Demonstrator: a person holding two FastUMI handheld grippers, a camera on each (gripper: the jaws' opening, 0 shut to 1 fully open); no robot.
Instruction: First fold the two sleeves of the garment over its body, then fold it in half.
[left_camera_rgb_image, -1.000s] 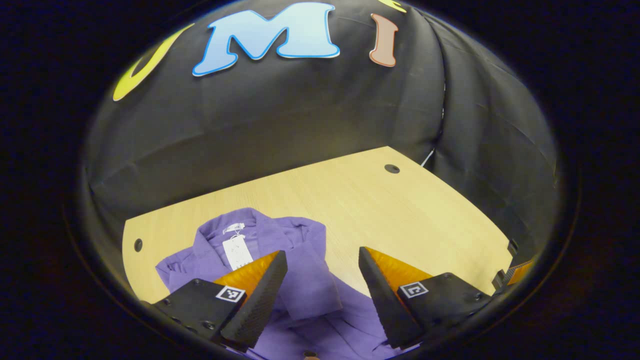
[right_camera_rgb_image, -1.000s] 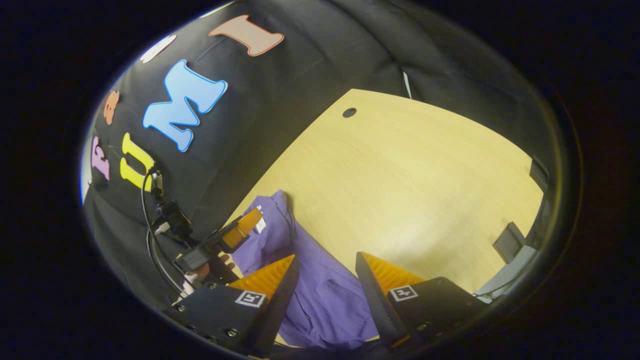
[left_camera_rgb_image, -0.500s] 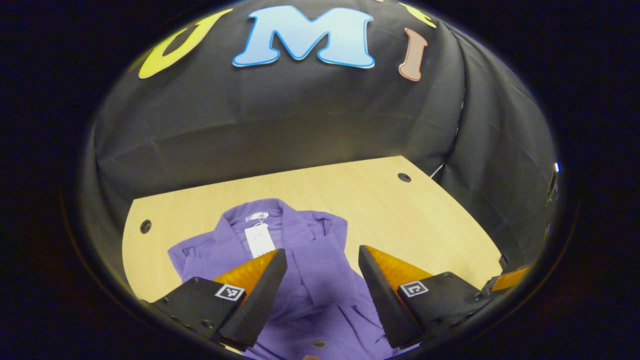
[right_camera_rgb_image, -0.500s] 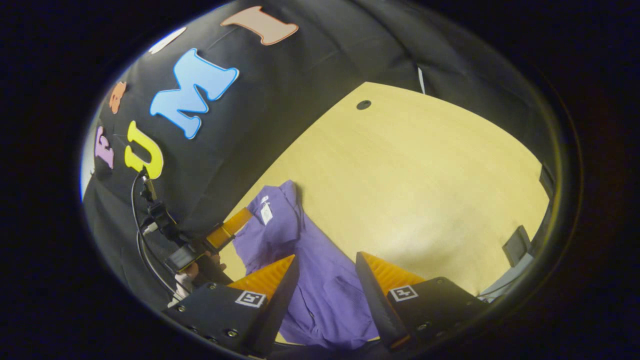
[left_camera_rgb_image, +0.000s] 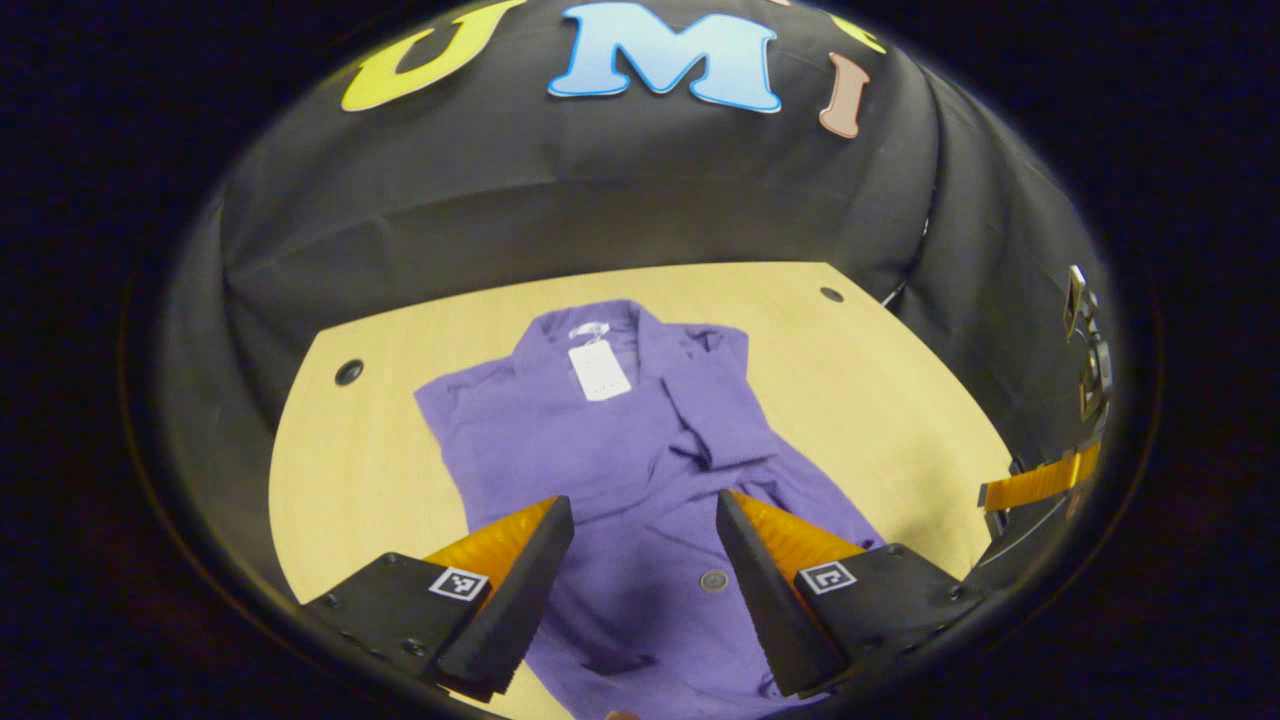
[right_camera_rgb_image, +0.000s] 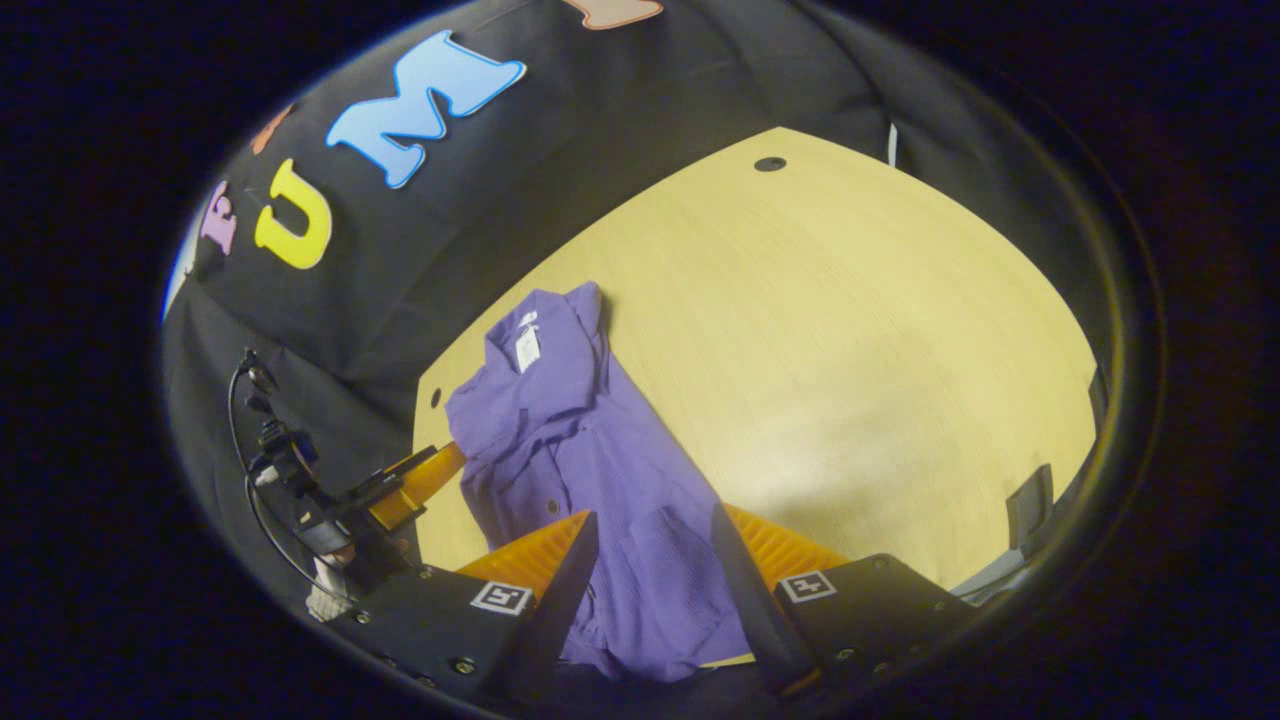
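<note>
Both tongs, left (left_camera_rgb_image: 640, 590) and right (right_camera_rgb_image: 650, 590), hang open above the shirt (left_camera_rgb_image: 620, 450), which runs away from them along the bench (left_camera_rgb_image: 880, 400), collar far.

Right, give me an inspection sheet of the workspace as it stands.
Surface: light wooden table, with round holes near its far corners.
Job's things: purple button-up shirt lying flat, collar and white tag at the far end; one sleeve folded over the body.
Clutter: nothing seen.
Grippers: left hand-held gripper open above the shirt's lower part; right hand-held gripper open over the shirt's near edge.
Cables: black cable looping behind the left hand-held gripper.
Surroundings: black cloth wall behind the table.
</note>
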